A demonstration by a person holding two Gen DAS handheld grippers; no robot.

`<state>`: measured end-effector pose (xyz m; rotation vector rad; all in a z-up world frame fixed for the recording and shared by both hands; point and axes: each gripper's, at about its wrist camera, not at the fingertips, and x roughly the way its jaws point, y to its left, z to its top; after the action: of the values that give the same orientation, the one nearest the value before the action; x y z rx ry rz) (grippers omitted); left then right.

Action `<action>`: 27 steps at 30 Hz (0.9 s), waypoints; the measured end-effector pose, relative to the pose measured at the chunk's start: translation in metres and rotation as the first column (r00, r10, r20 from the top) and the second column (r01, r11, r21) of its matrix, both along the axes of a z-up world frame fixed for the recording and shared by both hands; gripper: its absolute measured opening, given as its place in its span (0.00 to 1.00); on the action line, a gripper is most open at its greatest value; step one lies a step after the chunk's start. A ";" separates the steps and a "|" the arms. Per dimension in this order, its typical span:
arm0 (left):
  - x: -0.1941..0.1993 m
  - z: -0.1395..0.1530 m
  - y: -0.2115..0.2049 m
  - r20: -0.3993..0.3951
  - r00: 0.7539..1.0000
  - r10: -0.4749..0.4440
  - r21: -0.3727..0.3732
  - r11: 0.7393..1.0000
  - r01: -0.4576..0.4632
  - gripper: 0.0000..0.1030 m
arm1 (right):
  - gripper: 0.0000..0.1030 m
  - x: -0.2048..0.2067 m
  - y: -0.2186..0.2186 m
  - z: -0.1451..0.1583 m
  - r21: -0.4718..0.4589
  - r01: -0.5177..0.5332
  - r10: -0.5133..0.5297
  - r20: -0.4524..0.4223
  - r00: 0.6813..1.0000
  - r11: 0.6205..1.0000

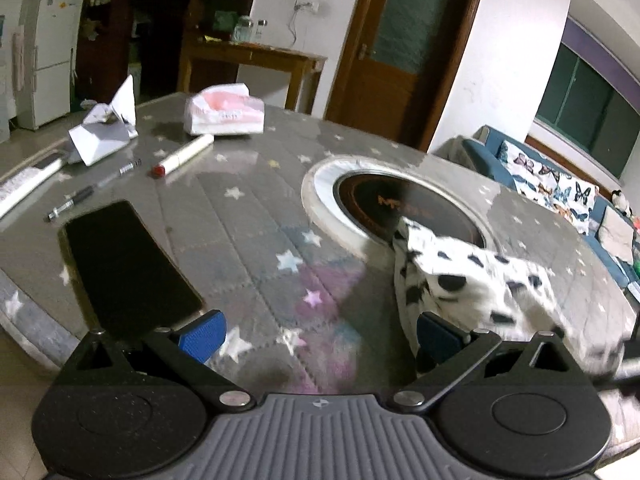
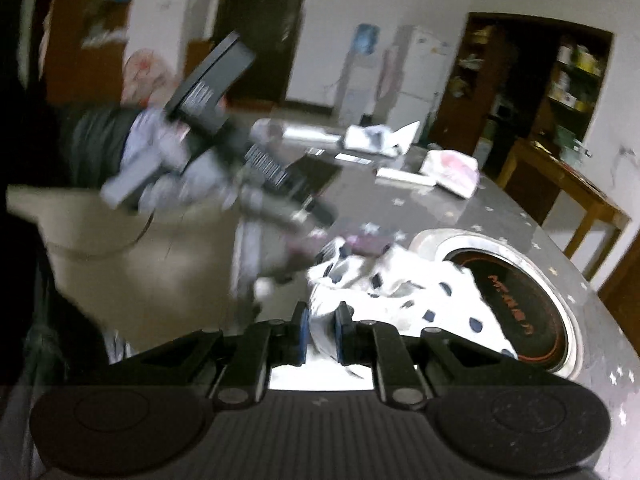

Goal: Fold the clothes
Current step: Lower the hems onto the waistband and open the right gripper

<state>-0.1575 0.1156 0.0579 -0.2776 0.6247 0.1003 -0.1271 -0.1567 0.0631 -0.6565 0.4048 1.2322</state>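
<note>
One spotted cloth [image 2: 404, 292] lies on the surface [image 1: 248, 240]. Right gripper [image 2: 320, 330] fingers pinch it; left gripper [image 1: 316, 334] fingers are spread wide, empty.

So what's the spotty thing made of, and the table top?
The spotty cloth looks like soft woven fabric: it creases and bunches. The table top seems a starry mat under glossy glass or plastic, since it mirrors the room; which one, I can't tell.

- On the worktop [image 1: 248, 216], at centre right: inset cooker ring [image 1: 400, 208].
- Over the ring's near edge: garment [image 1: 460, 280].
- Near left: phone [image 1: 128, 264]; beyond it, pens [image 1: 92, 192] and marker [image 1: 184, 156].
- Far side: tissue pack [image 1: 224, 110]; to its left, crumpled paper [image 1: 106, 128].
</note>
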 end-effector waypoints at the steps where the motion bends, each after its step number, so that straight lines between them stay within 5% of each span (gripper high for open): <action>1: 0.000 0.003 0.000 0.010 1.000 -0.003 0.002 1.000 0.003 1.00 | 0.12 -0.005 0.001 -0.004 -0.024 -0.018 0.019 0.025 1.000 1.000; 5: 0.005 0.013 -0.007 0.049 0.998 -0.032 0.002 1.000 0.031 1.00 | 0.18 -0.026 0.007 -0.019 -0.123 -0.088 0.101 0.099 0.990 0.988; 10: 0.012 0.024 -0.016 0.089 0.994 -0.070 0.002 0.998 0.070 1.00 | 0.25 -0.030 0.005 -0.017 -0.117 -0.109 0.111 0.014 0.994 0.987; 16: 0.014 0.022 -0.021 0.078 0.994 -0.082 -0.002 0.997 0.083 1.00 | 0.29 -0.010 -0.004 0.006 0.000 0.017 -0.017 -0.105 0.994 1.000; 27: 0.013 0.023 -0.052 0.141 0.967 -0.213 -0.058 0.973 0.223 0.97 | 0.32 0.027 -0.001 -0.013 0.068 0.204 -0.176 -0.291 0.940 0.977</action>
<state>-0.1447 0.0632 0.0807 -0.2821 0.5218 -0.1528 -0.1001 -0.1573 0.0498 -0.3469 0.6289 1.1548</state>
